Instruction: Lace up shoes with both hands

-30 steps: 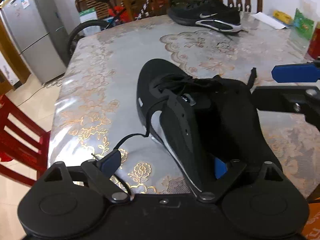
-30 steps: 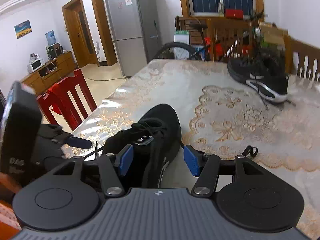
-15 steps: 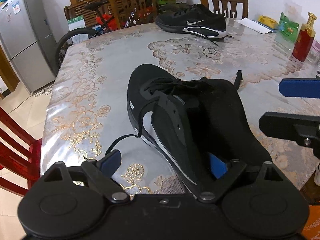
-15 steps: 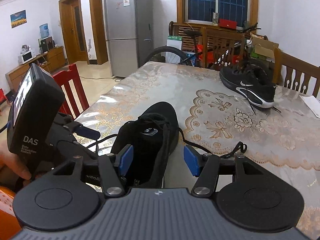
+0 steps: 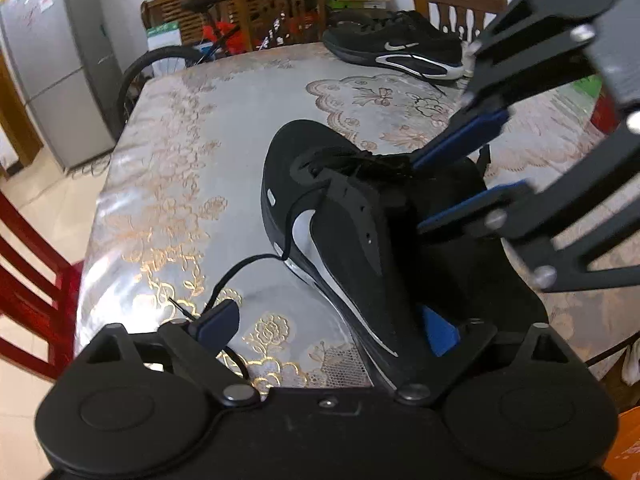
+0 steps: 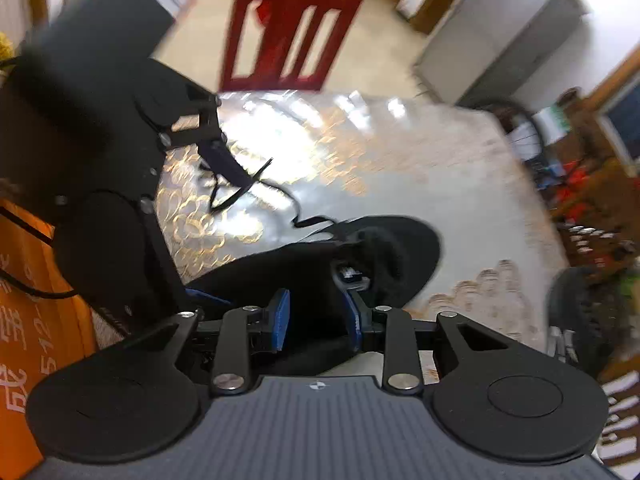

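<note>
Shoe: I am working on the black fabric sneaker with the white swoosh [image 5: 360, 240], lying tilted at the near edge of the glossy floral-patterned table [image 5: 208, 128].
Left gripper [image 5: 328, 328]: I am straddling the sneaker's side wall, jaws wide; whether the pads press it I cannot tell.
Right gripper [image 6: 316, 316]: I am closing its jaws over the tongue area; I see no lace between them.
Lace: the thin black cord [image 5: 240, 268] is trailing limp to the near left.
Risk: I am likely to pinch soft fabric, missing the slack lace.

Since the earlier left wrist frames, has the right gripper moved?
Yes. The right gripper has swung in from the view's right edge, over the near shoe's opening, and rolled; its jaws are closing. The far shoe stays put.
</note>
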The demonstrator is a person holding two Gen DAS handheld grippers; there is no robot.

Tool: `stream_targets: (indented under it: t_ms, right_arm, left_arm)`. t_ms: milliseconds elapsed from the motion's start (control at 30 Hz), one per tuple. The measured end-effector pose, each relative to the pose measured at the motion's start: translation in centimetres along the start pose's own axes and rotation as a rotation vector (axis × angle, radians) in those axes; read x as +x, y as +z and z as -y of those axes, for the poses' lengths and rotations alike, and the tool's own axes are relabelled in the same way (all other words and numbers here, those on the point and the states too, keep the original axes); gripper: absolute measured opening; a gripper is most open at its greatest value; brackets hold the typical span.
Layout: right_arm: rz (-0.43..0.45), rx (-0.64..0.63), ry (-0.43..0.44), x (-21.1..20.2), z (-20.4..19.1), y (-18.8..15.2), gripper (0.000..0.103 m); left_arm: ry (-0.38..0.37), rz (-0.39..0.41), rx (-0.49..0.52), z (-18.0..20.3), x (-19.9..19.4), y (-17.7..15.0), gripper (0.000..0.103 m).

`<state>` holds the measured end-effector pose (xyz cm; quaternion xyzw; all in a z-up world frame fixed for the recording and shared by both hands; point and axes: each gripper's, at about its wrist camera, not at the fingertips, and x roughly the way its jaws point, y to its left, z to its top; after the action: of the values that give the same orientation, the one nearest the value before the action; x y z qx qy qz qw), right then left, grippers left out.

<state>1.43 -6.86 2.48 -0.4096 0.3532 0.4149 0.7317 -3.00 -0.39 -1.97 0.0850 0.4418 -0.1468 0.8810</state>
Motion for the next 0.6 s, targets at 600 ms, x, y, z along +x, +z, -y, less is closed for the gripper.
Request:
stream_targets:
  t_ms: [600]
  right_arm:
    - [-0.037,-0.188,0.119,3.2,1.1,1.3,0.009]
  left_arm:
    - [0.043,-0.031,-0.151,-0.5,0.8,-0.4,0.101]
